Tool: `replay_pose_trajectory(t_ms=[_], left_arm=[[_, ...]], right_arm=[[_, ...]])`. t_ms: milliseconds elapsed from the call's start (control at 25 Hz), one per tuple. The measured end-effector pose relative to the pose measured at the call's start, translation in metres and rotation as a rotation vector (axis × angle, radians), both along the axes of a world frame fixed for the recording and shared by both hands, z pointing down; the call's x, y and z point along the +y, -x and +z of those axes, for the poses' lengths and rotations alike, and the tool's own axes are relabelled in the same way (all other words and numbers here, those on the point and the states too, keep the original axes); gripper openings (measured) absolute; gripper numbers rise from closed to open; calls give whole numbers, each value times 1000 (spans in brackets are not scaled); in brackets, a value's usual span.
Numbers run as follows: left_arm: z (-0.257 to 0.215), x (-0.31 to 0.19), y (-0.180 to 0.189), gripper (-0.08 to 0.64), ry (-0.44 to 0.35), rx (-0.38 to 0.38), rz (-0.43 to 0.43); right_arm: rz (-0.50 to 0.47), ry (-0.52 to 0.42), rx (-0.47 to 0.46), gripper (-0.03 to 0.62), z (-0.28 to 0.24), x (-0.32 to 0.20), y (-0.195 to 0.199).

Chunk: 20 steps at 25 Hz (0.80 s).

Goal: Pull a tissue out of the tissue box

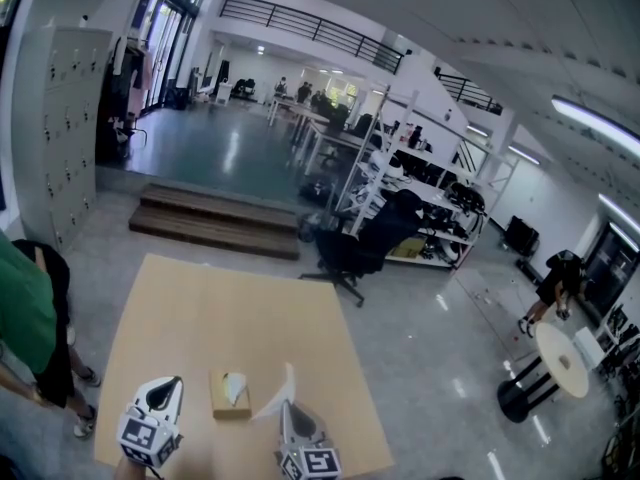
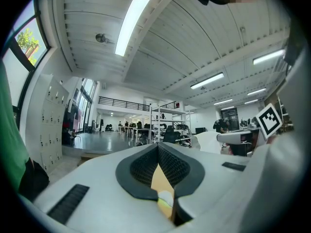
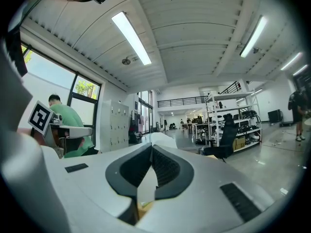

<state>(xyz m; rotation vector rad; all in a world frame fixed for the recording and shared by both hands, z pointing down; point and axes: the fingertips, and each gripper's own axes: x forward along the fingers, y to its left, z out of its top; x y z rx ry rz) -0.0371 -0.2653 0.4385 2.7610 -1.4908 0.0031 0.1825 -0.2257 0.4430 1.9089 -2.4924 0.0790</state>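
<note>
A light brown table point(image 1: 200, 308) stands in a large open hall with a shiny grey floor. On its near part lies the tissue box point(image 1: 218, 405), flat, with a bit of white paper standing up in the slot on top.

The right gripper point(image 1: 288, 409) is just to the right of the box and points level. In the right gripper view its fingers point(image 3: 167, 169) are pressed together, pinching a tissue point(image 3: 163, 140) whose white edge stands up beyond the tips. From the head view the tissue point(image 1: 283, 388) rises above the gripper's tip as a thin sheet, and one corner trails down to the left, ending just beside the box. Whether that corner touches the box cannot be told.

The left gripper point(image 1: 170, 386) is on the other side of the box, near it but apart, also pointing level. In the left gripper view its fingers point(image 2: 172, 164) meet at the tips with nothing held between them; only the table's brown top shows through the gap behind them.

A person in a green shirt point(image 1: 25, 318) stands at the table's left edge. Beyond the far edge are a black office chair point(image 1: 350, 253) and low wooden steps point(image 1: 215, 218)
</note>
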Motion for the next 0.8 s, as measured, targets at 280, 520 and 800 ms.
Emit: replay_pose_trajectory(t_ms=[280, 520, 800], left_arm=[[1, -1, 0, 8, 4, 4, 4], [-2, -1, -2, 8, 12, 15, -1], [-1, -2, 4, 8, 5, -1, 4]], right_arm=[[-3, -9, 0, 8, -1, -1, 2], [-6, -9, -1, 8, -5, -1, 1], [-7, -17, -11, 8, -8, -3, 6]])
